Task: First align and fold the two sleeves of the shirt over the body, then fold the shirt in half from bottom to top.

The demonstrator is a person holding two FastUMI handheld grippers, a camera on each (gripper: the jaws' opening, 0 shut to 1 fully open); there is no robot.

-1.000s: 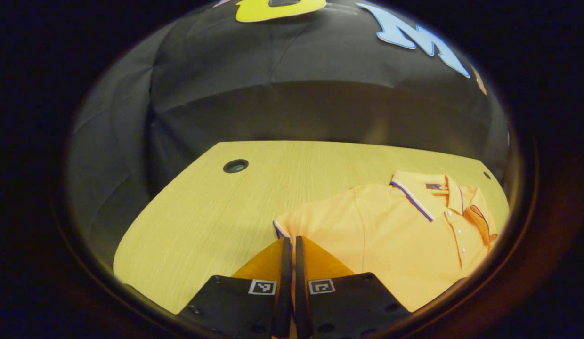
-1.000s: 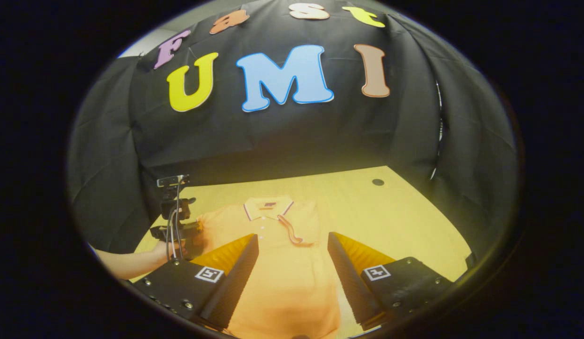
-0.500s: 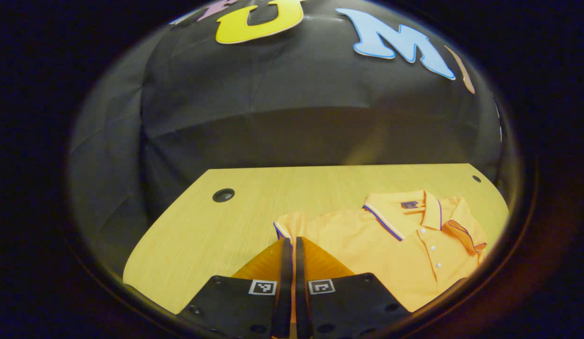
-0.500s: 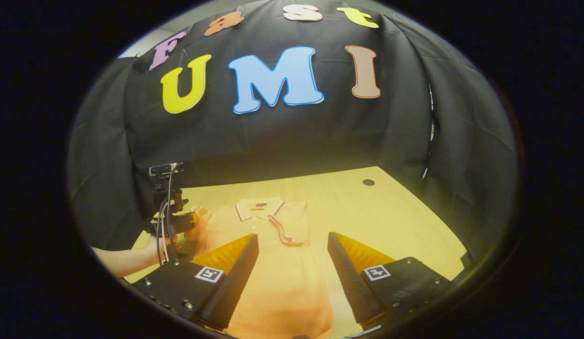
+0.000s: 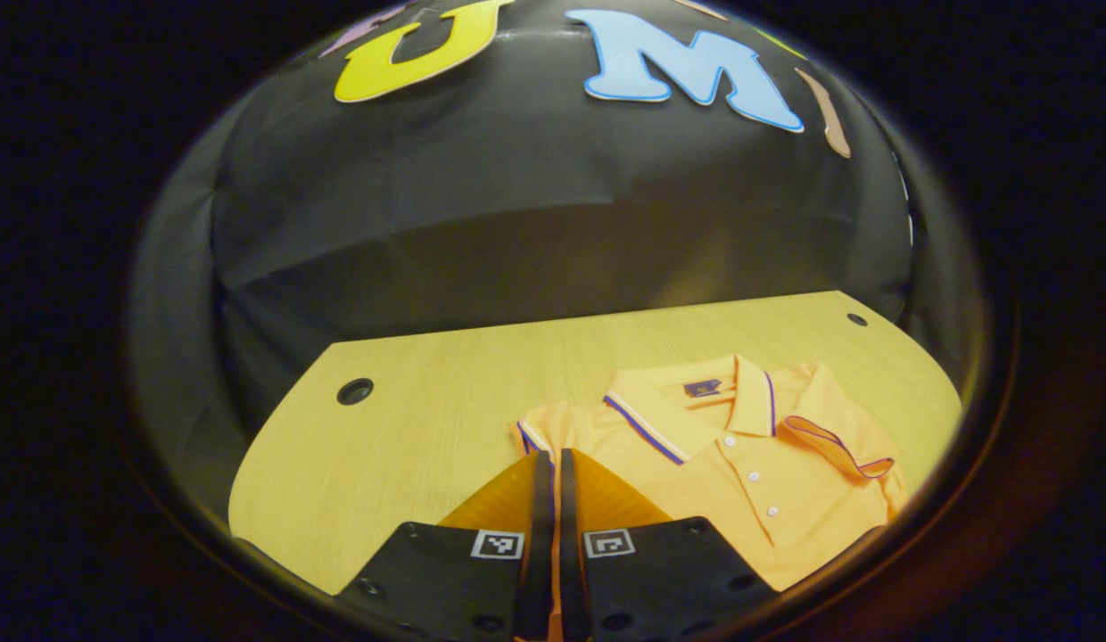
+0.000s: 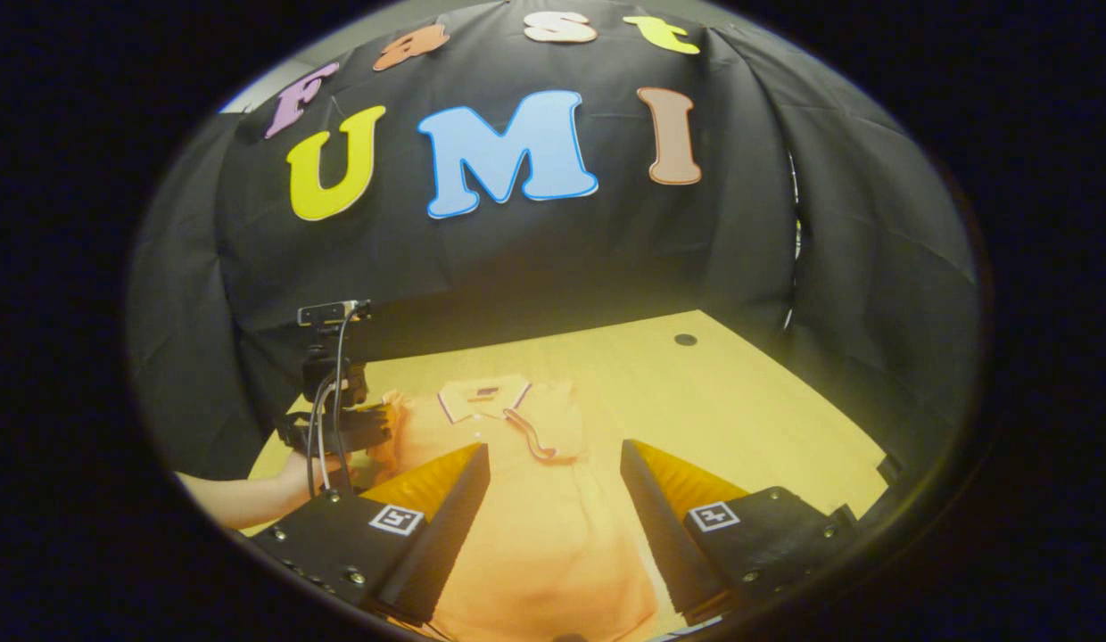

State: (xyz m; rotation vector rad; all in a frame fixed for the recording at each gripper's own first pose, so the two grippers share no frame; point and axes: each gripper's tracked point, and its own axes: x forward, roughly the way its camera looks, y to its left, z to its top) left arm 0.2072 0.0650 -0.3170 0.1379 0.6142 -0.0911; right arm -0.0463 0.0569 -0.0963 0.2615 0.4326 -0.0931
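An orange polo shirt [image 5: 740, 473] lies face up on the wooden table [image 5: 410, 428], collar [image 5: 687, 406] toward the booth wall. One sleeve [image 5: 834, 441] lies folded across the chest. My left gripper [image 5: 549, 456] is shut on the other sleeve [image 5: 540, 428], whose striped cuff shows just past the fingertips. In the right gripper view the same left gripper [image 6: 379, 426], held by a hand [image 6: 303, 468], sits at the shirt's left shoulder. My right gripper [image 6: 553, 450] hangs open over the shirt's lower body [image 6: 544, 535], touching nothing.
Bare table [image 6: 740, 410] stretches to the right of the shirt. Round cable holes sit near the back corners [image 5: 355, 390] [image 5: 856, 318] [image 6: 685, 340]. The black cloth wall rises right behind the table's far edge.
My left gripper has turned toward the shirt with the sleeve in it, so the collar now sits nearer the middle of its view. The right gripper has barely shifted and stays open.
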